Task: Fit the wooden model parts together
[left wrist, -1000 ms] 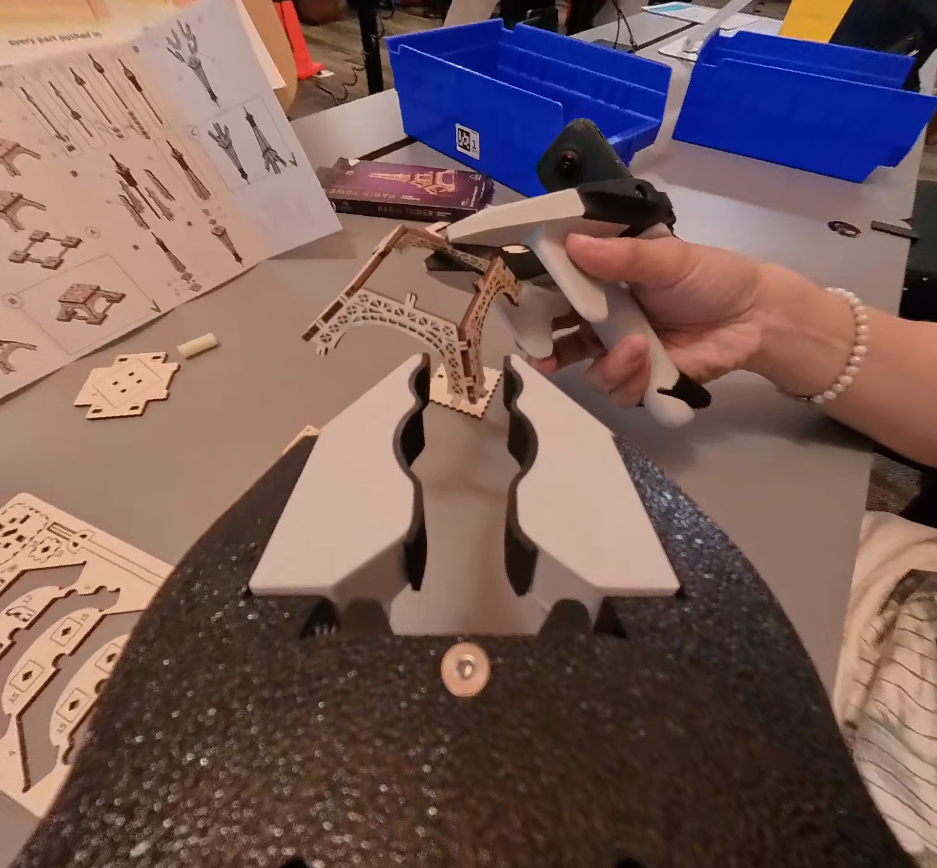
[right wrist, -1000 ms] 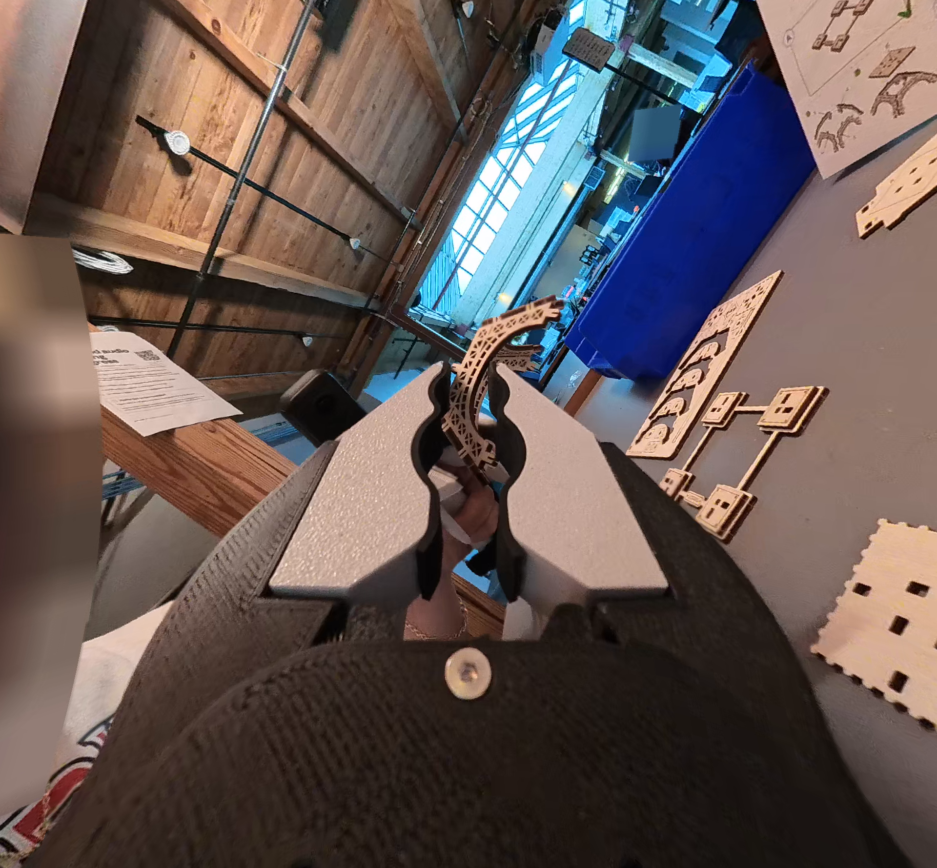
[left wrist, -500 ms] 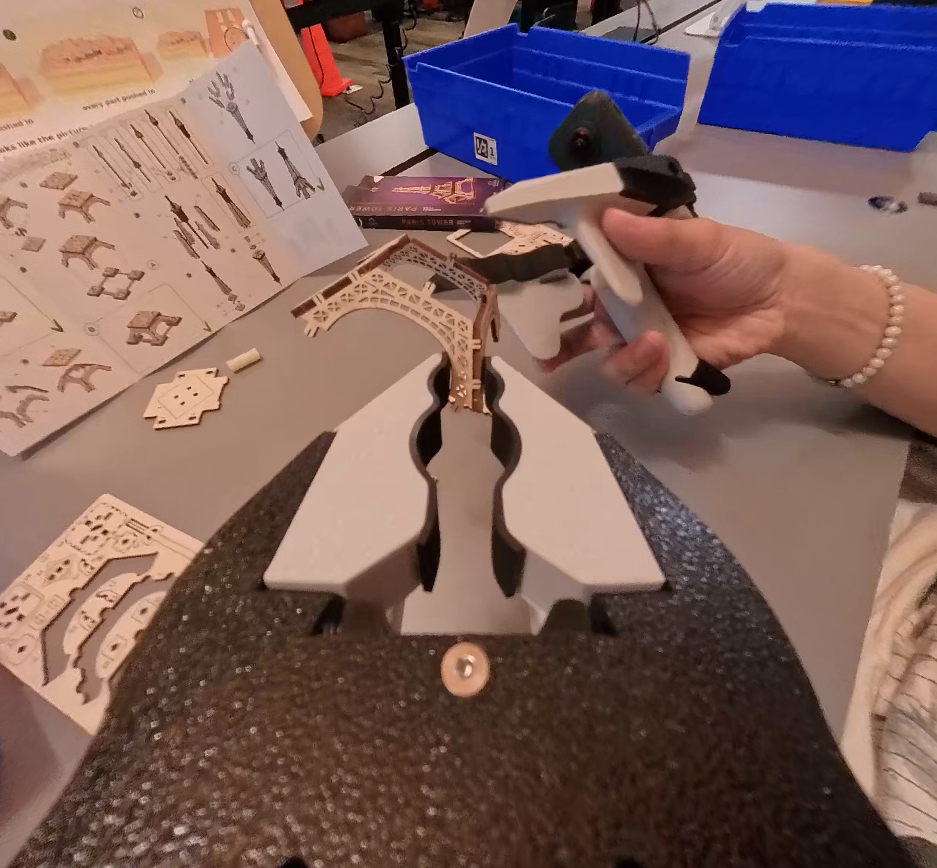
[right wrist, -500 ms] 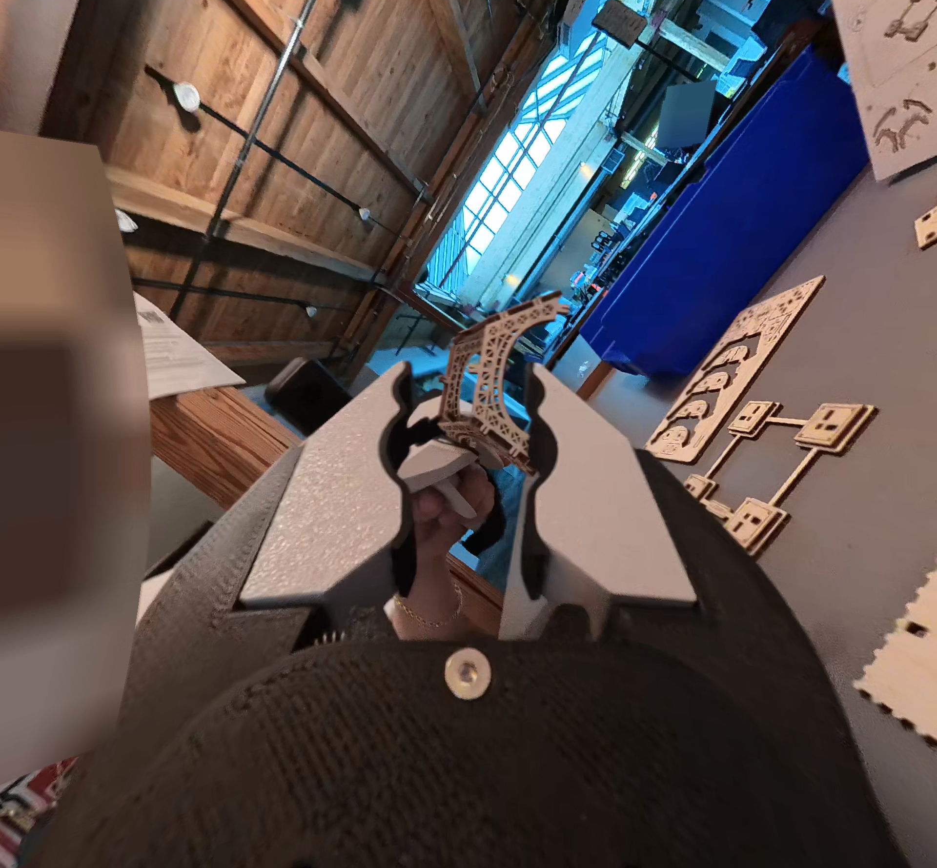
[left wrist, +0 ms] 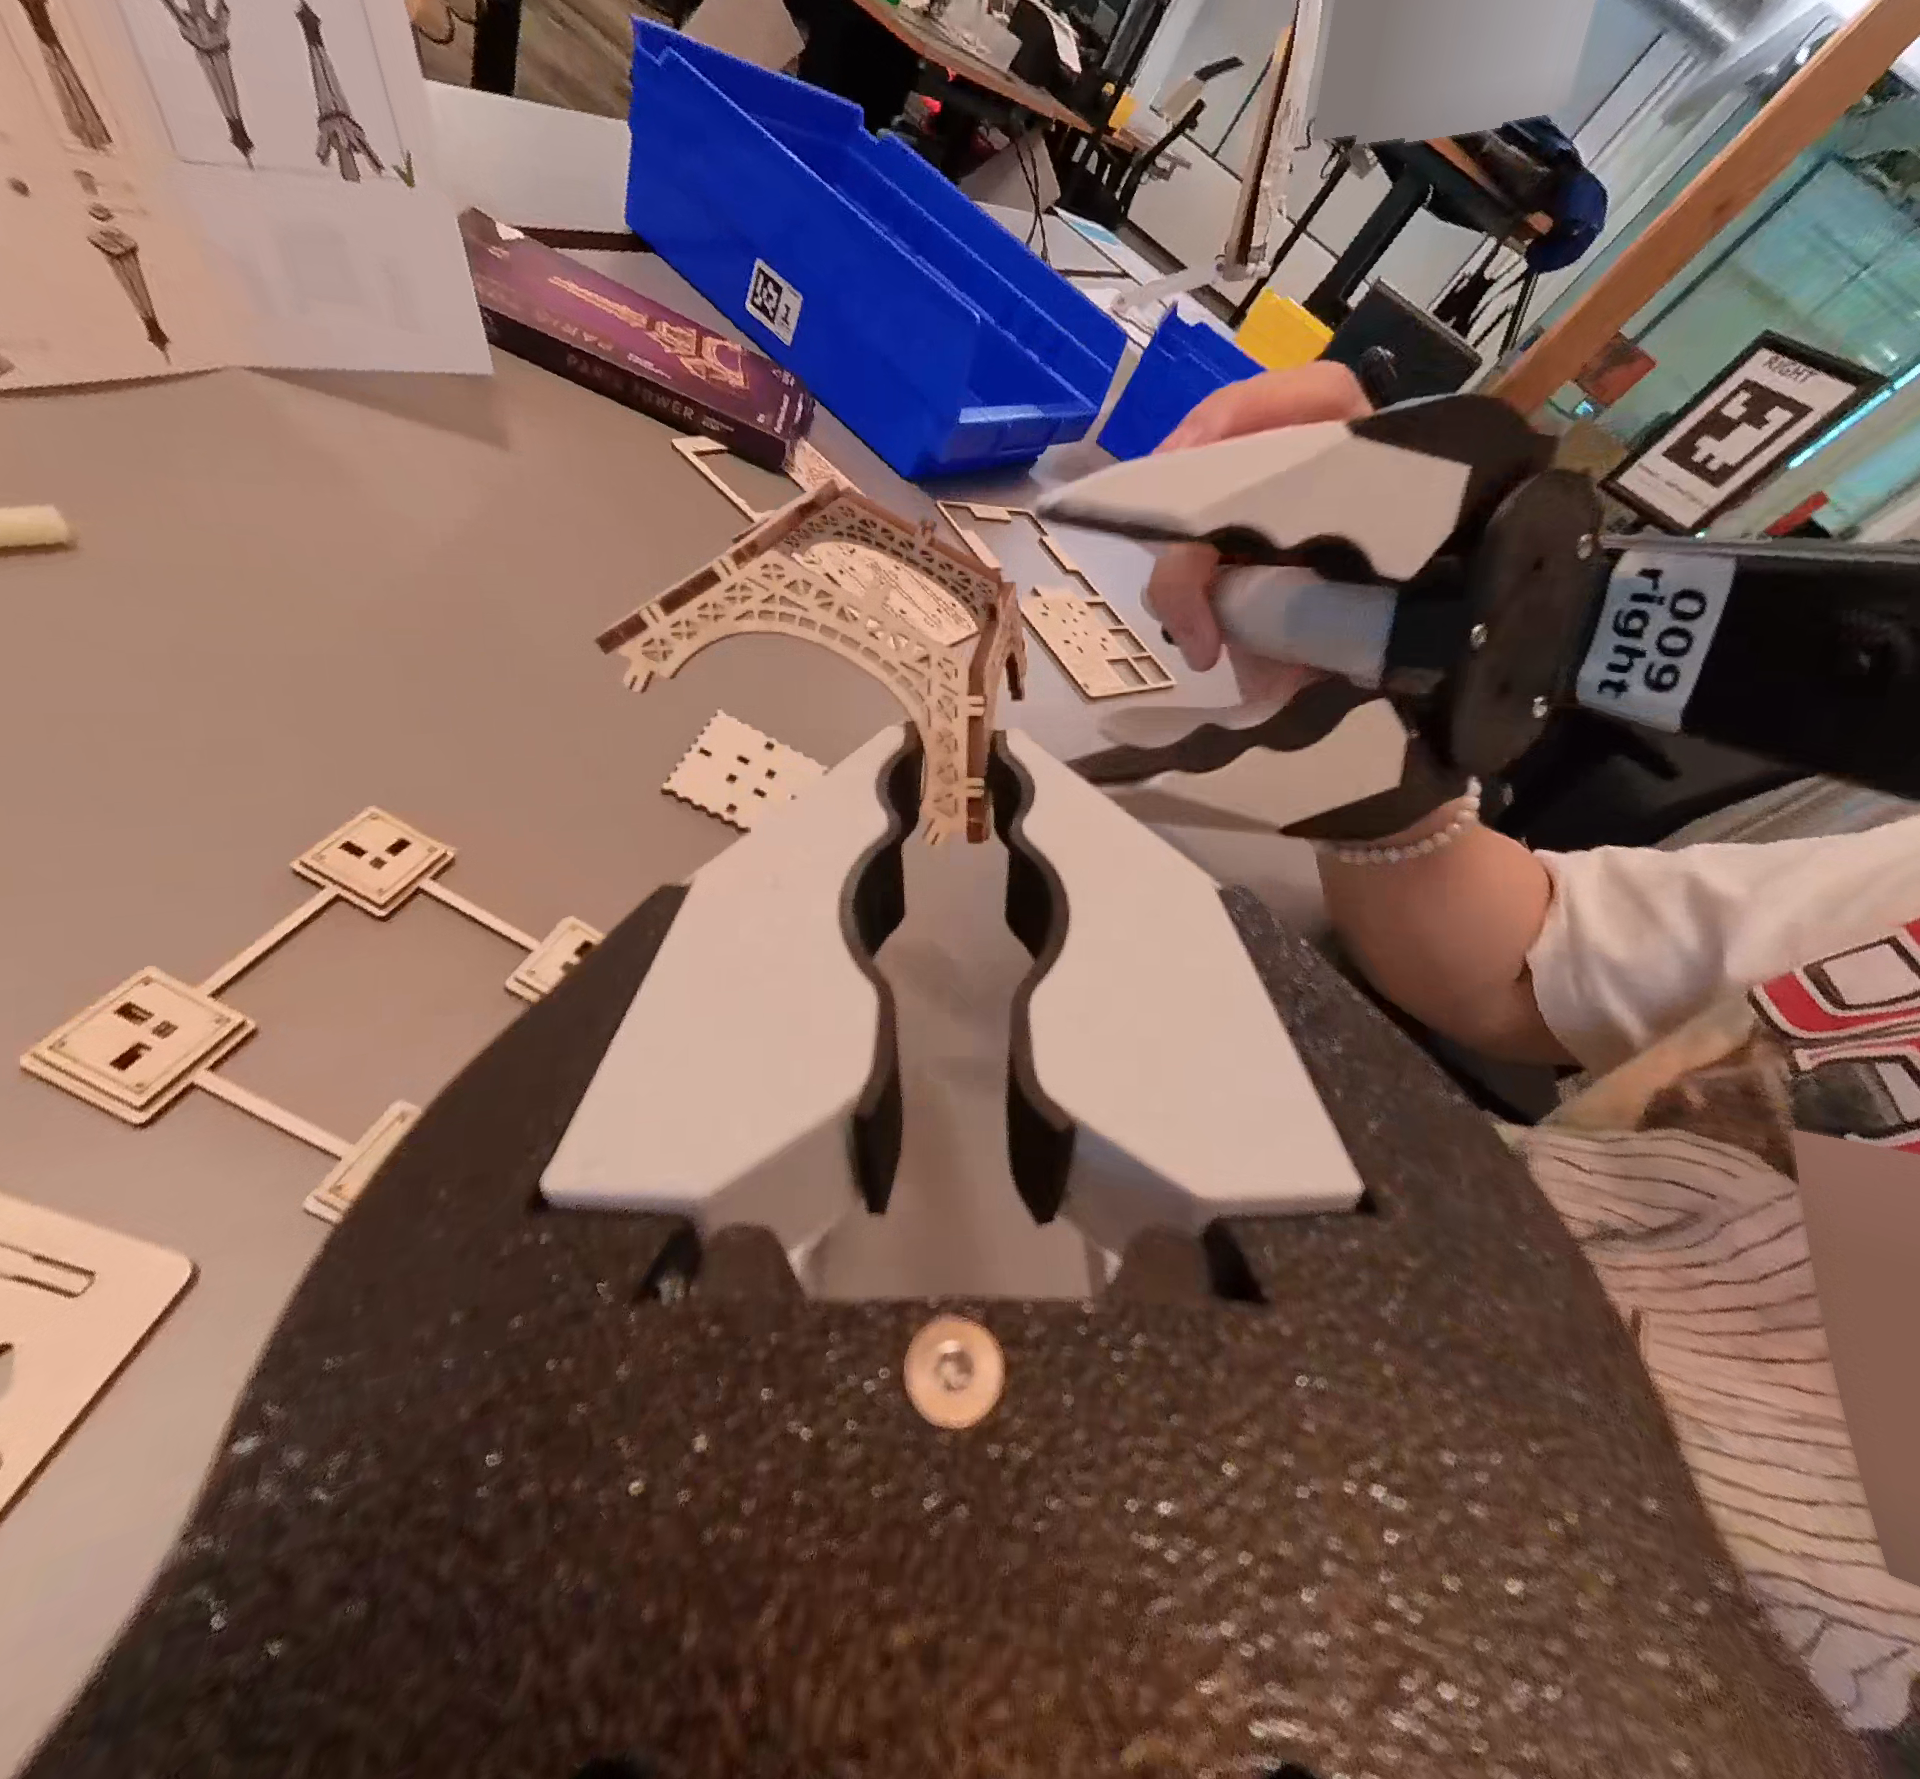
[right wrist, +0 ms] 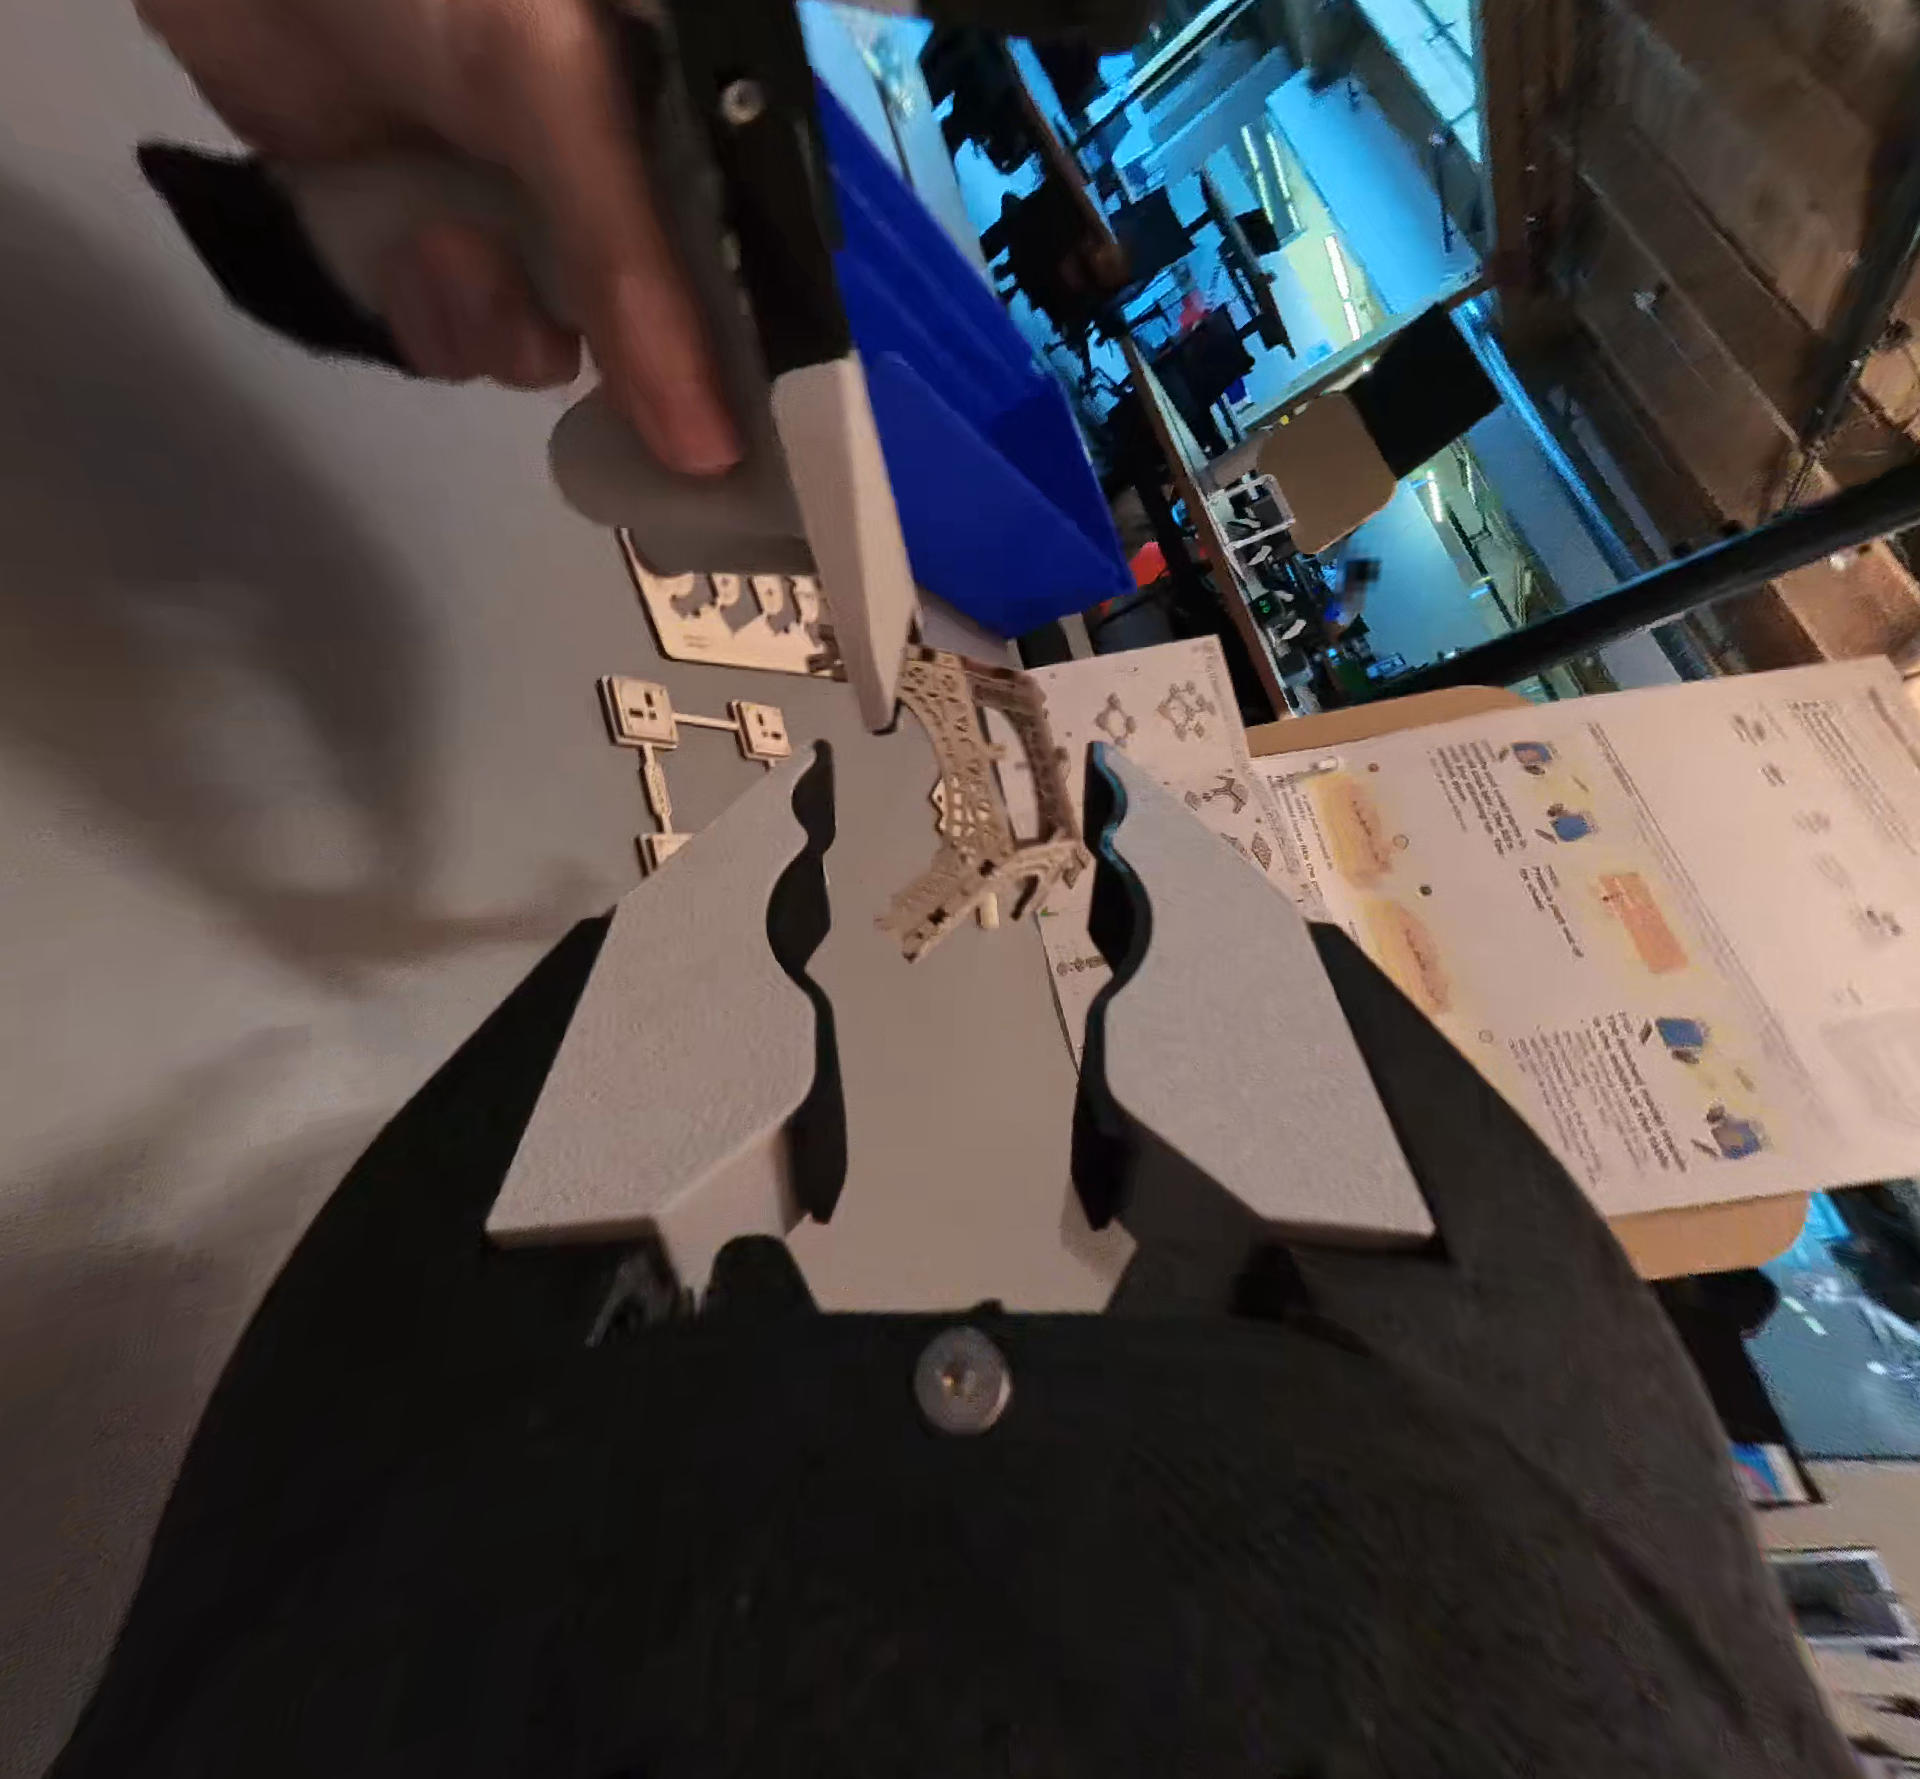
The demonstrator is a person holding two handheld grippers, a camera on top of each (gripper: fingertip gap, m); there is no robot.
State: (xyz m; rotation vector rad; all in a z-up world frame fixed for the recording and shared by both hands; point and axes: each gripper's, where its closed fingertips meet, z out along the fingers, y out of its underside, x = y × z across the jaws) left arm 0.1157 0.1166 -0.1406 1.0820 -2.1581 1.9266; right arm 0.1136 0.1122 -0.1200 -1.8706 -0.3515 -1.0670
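The left claw (left wrist: 951, 779) is clamped on one leg of the arch (left wrist: 831, 602), a lattice-cut wooden piece made of two curved panels joined at a corner; the leg sits between the tips of the grey fingers (left wrist: 774, 940), and the rest of the arch stands out beyond them, lifted clear of the desk (left wrist: 260, 586). Just to its right the right claw (left wrist: 1070, 638) is spread wide and holds nothing, one finger above and one below, their tips close to the arch's corner but apart from it; a hand (left wrist: 1195, 607) grips its handle. Seen from the right wrist, the right claw (right wrist: 956, 773) frames the arch (right wrist: 977, 794) in its gap without touching it, while the left claw's finger (right wrist: 852, 524) comes in from above onto the arch's top end. On the desk below the arch lies a small square plate (left wrist: 743, 773) with slots, and left of it a frame (left wrist: 281, 991) of square pads linked by thin bars. A cut-out sheet (left wrist: 1081, 628) lies under the right claw. Further out are a purple box (left wrist: 644, 358), a blue bin (left wrist: 862, 285) and an instruction sheet (left wrist: 208, 129) at the left. A second sheet (right wrist: 1558, 929) stands beyond the right claw.
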